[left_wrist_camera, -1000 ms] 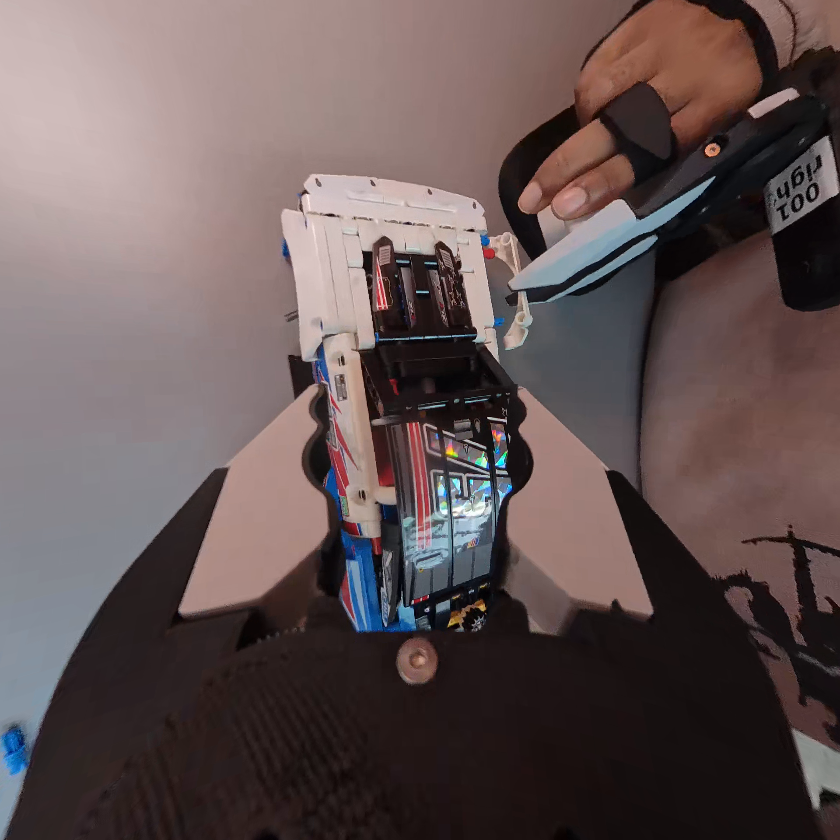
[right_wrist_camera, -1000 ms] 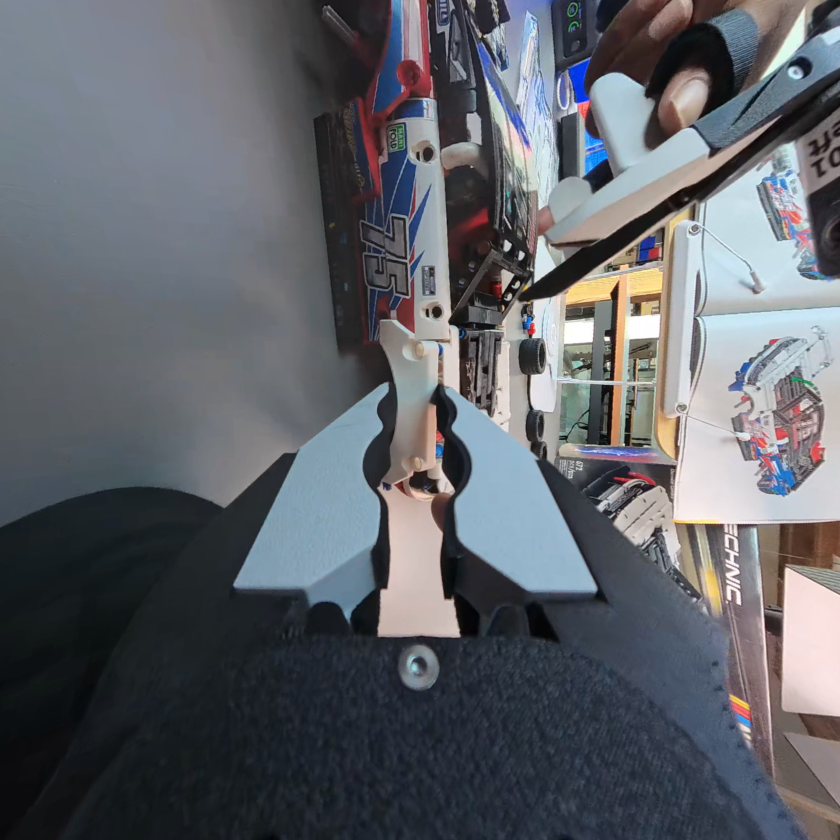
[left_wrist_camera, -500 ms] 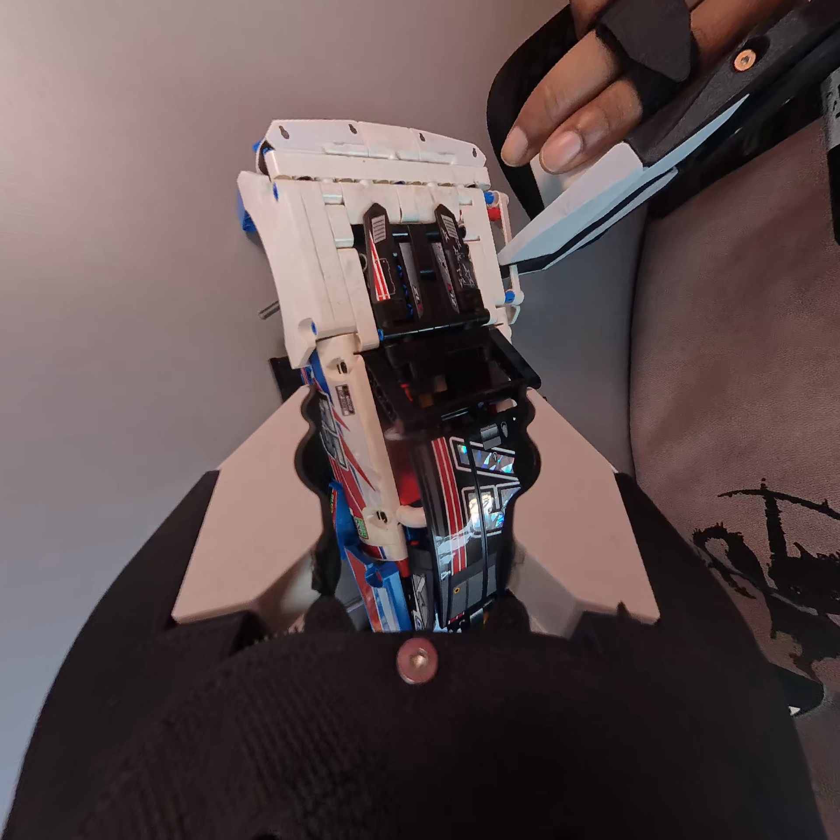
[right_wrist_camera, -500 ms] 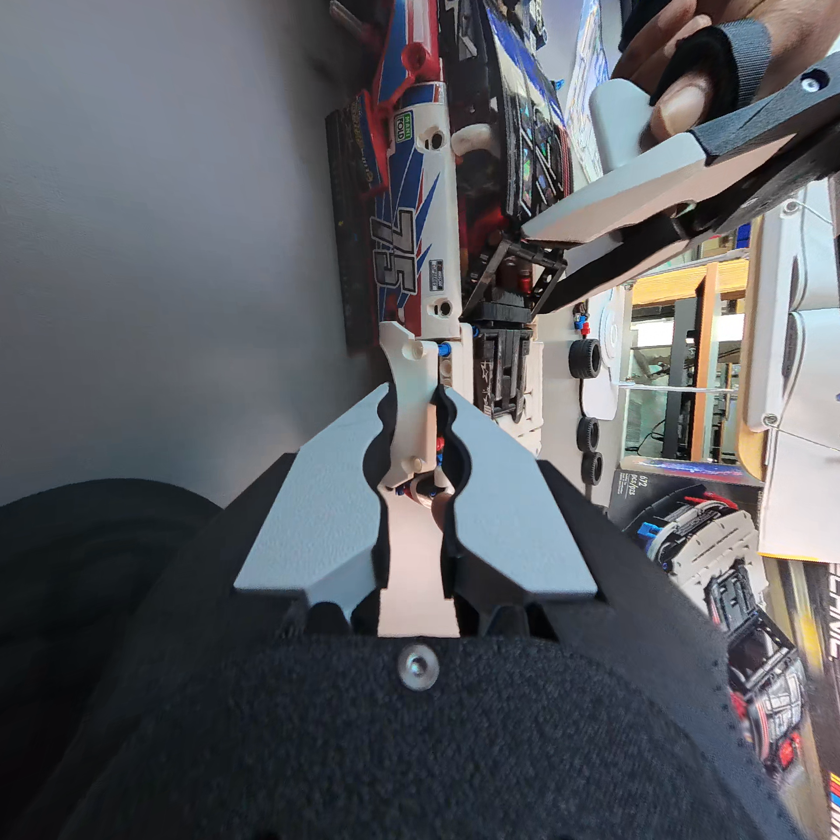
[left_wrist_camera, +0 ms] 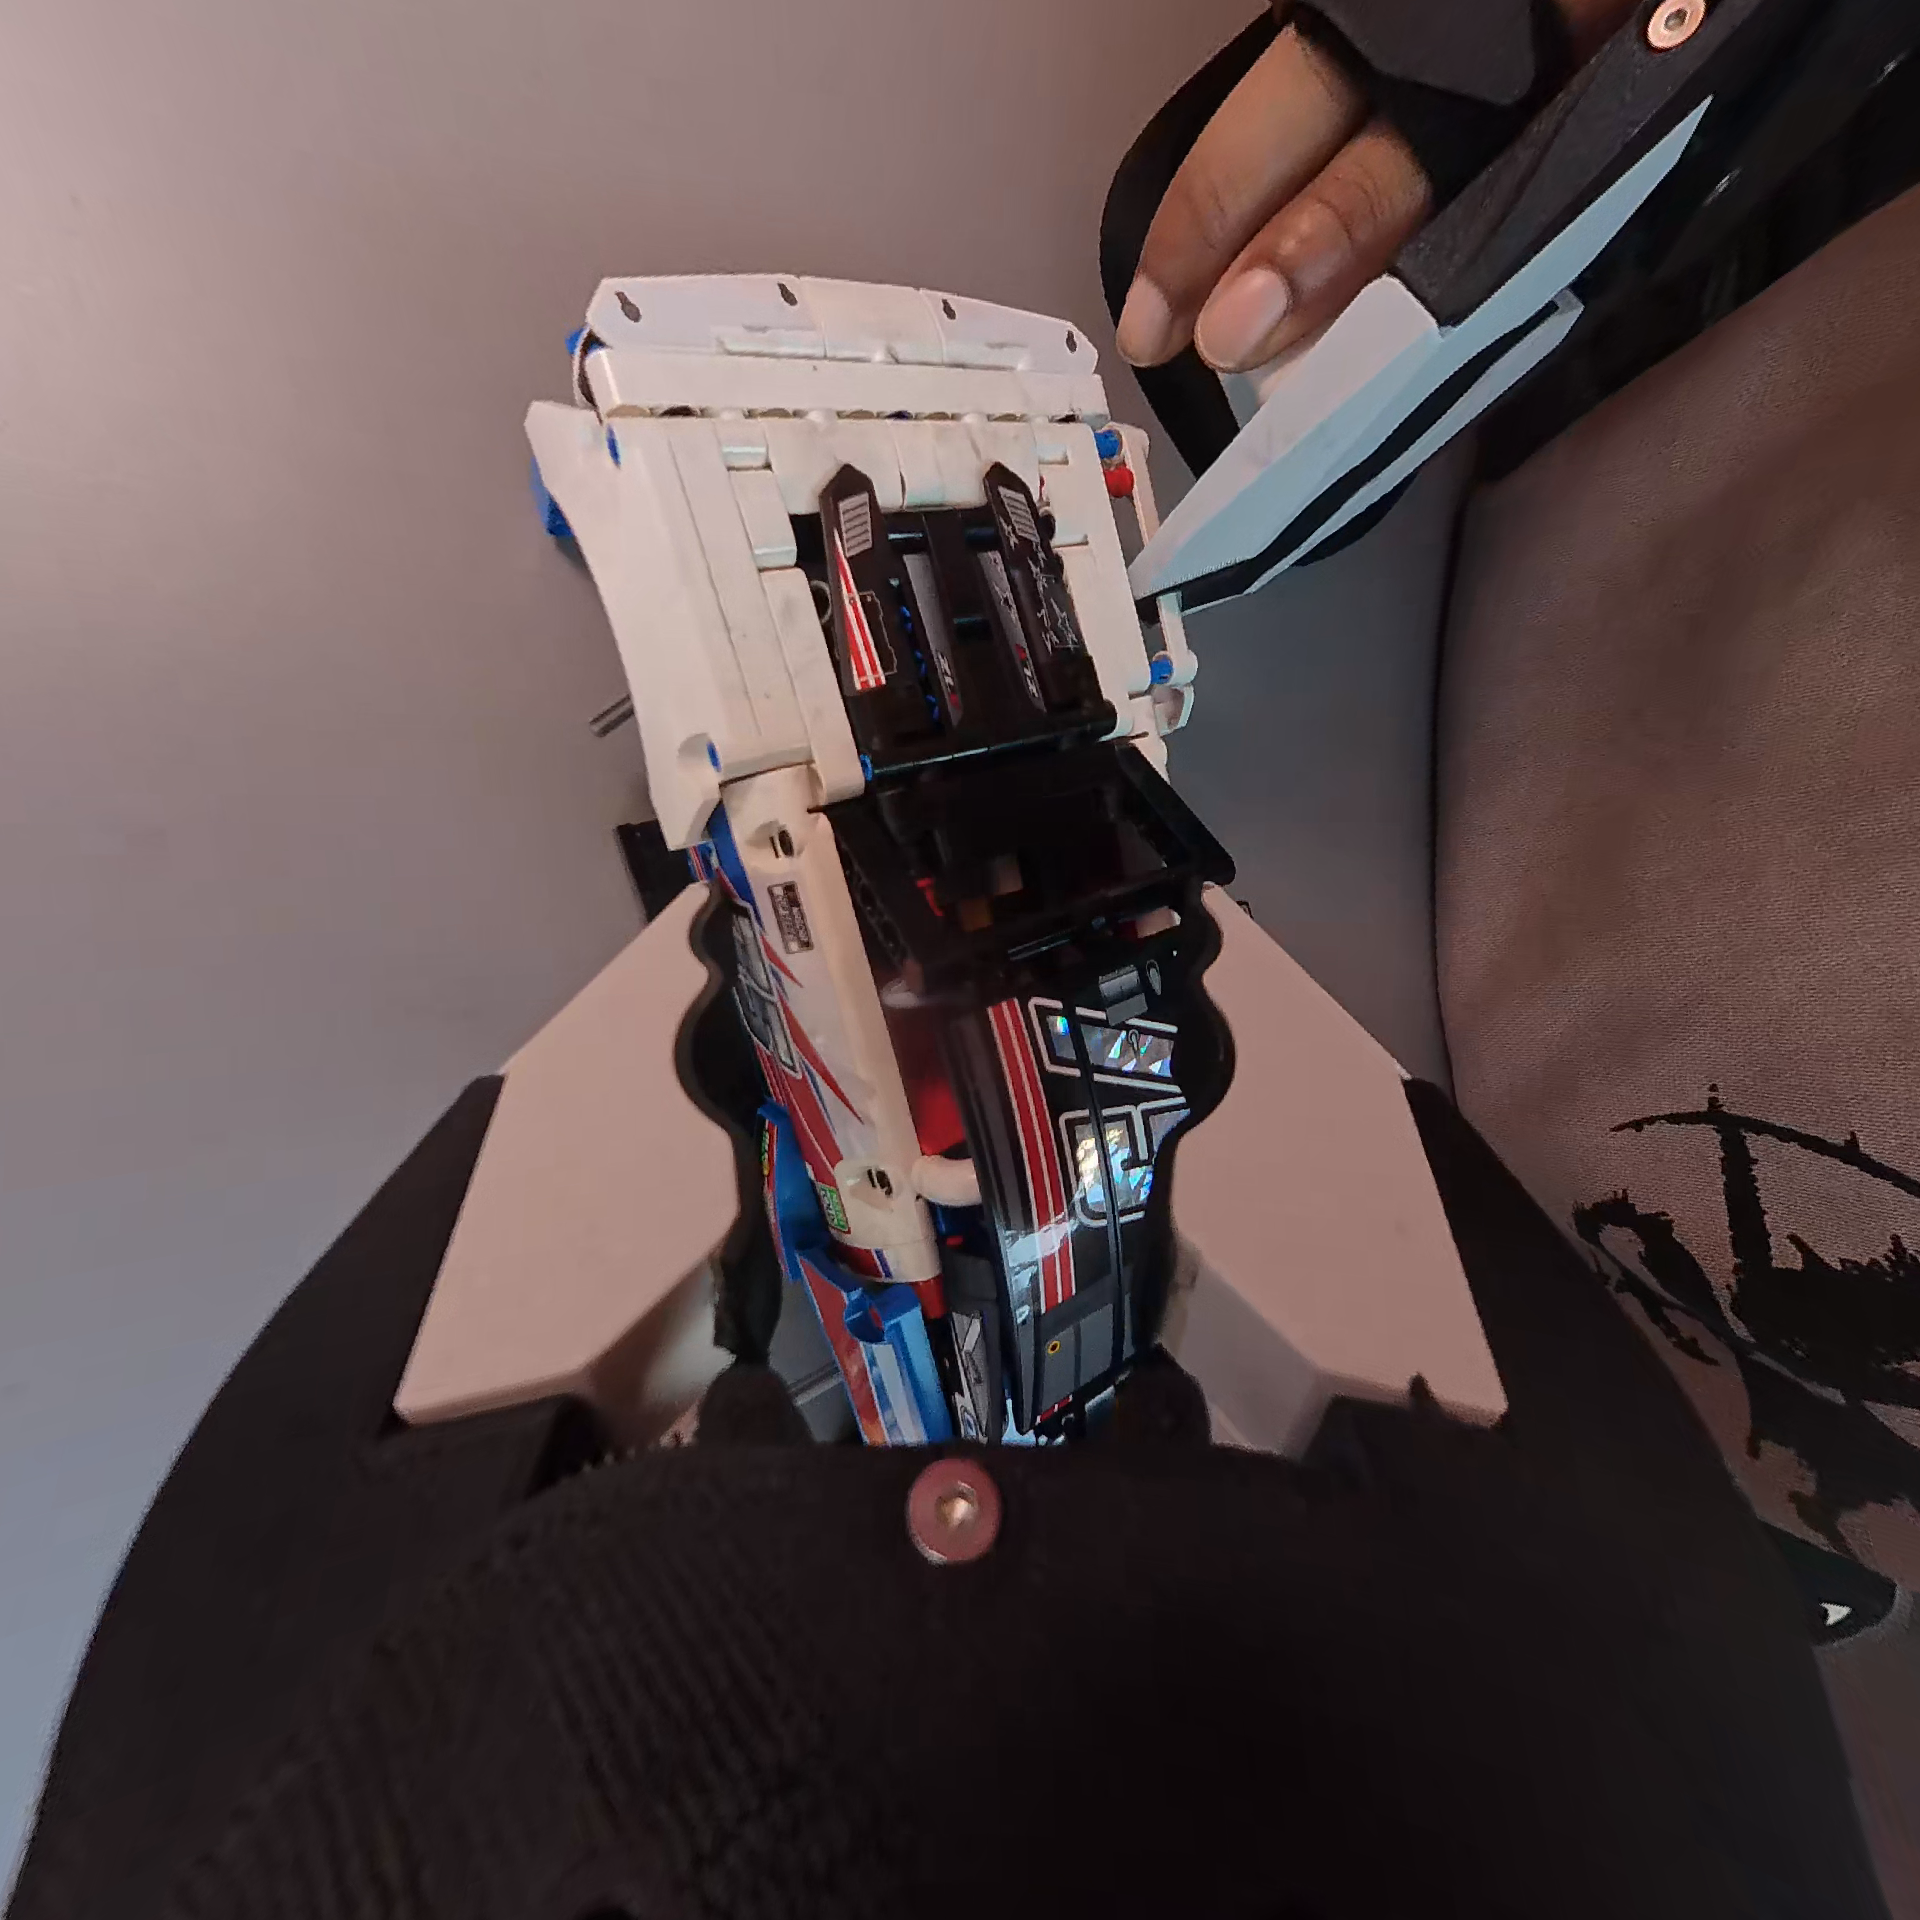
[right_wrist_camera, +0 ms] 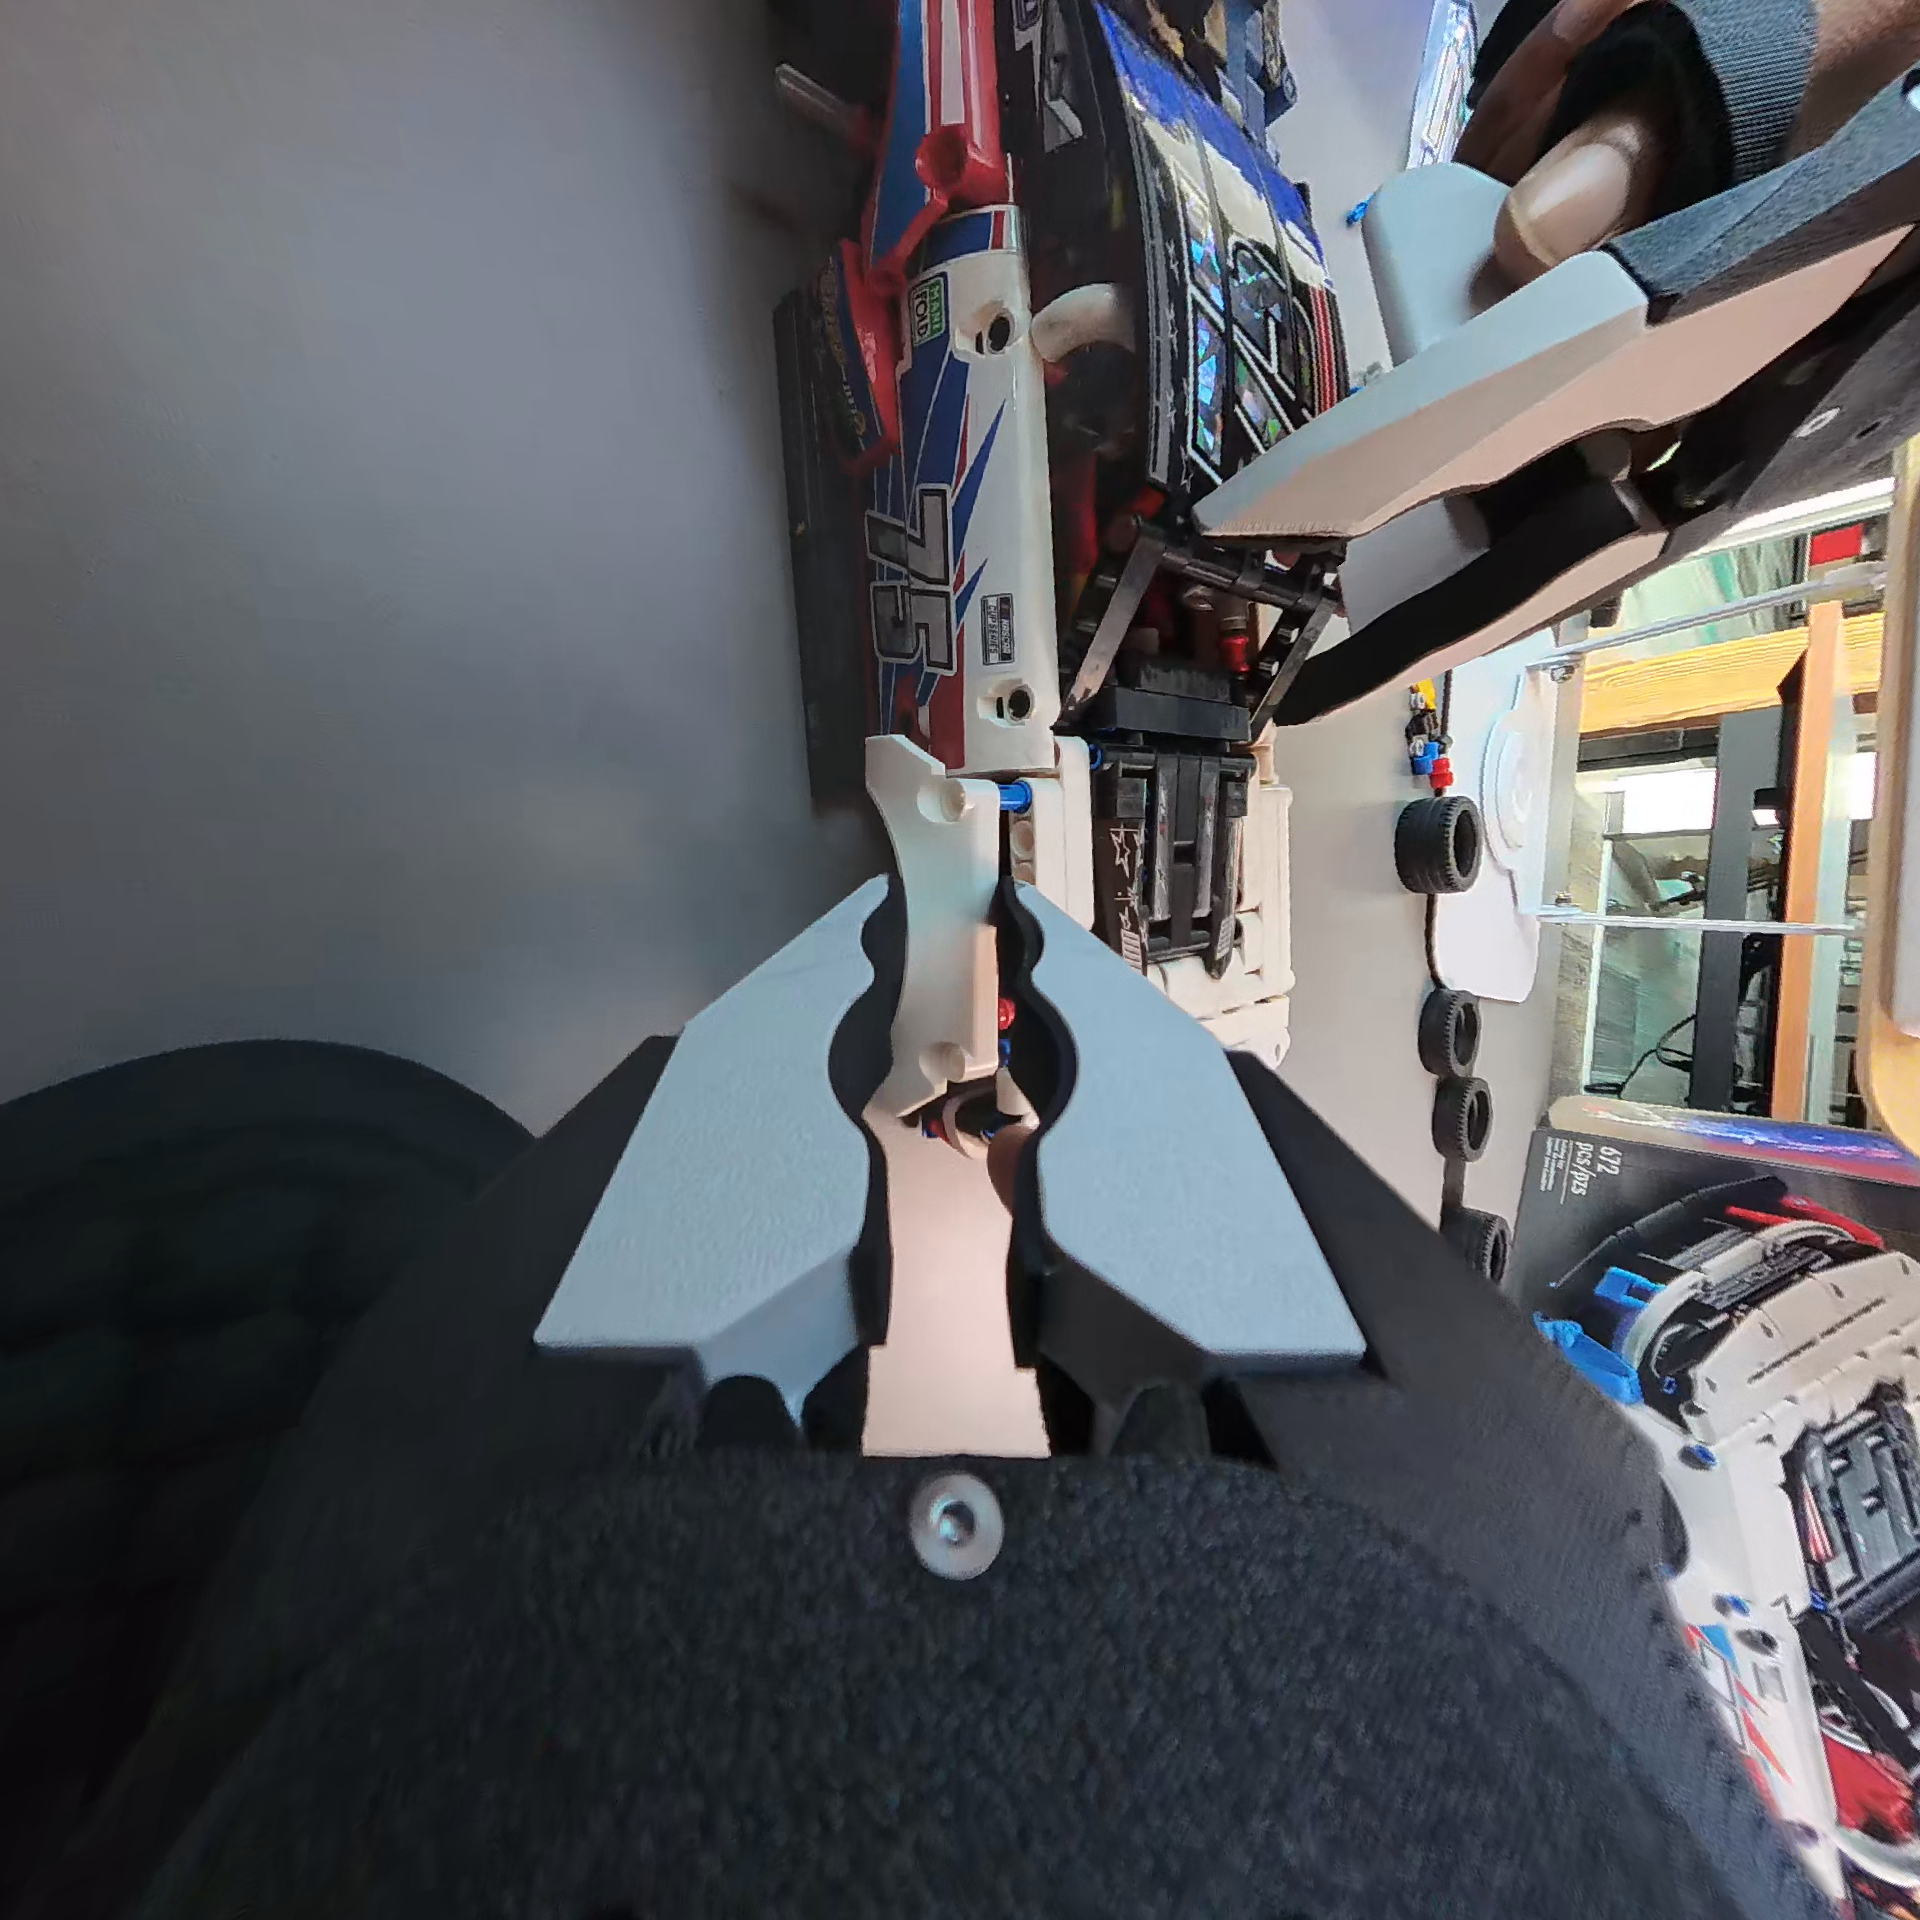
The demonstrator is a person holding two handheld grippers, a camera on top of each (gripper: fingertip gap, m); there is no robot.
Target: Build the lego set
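The lego car point(left_wrist_camera: 748, 644), white, blue, red and black, stands on end against the grey table. My left gripper point(left_wrist_camera: 956, 935) is shut on its black roof and white side panel. In the right wrist view the car point(right_wrist_camera: 997, 499) runs up from my right gripper point(right_wrist_camera: 948, 904), which is shut on a white curved arch panel point(right_wrist_camera: 935, 935) set at the side of the car's white hood end. The right gripper point(left_wrist_camera: 1164, 587) also shows in the left wrist view at the hood's right edge, held by a hand point(left_wrist_camera: 1247, 239). The left gripper point(right_wrist_camera: 1247, 618) shows around the black windscreen frame.
Several loose black tyres point(right_wrist_camera: 1439, 844) lie on the table beyond the car. The lego box point(right_wrist_camera: 1714, 1382) with a car picture is at lower right. A person's grey printed shirt point(left_wrist_camera: 1683, 831) fills the right of the left wrist view. A wooden shelf point(right_wrist_camera: 1725, 665) stands behind. The grippers' ends are close to 9 centimetres from one another.
The car has tilted and its hood end now looks nearer to the left camera. The right gripper stays on the arch panel and sits higher in that view. The box has come into the right view.
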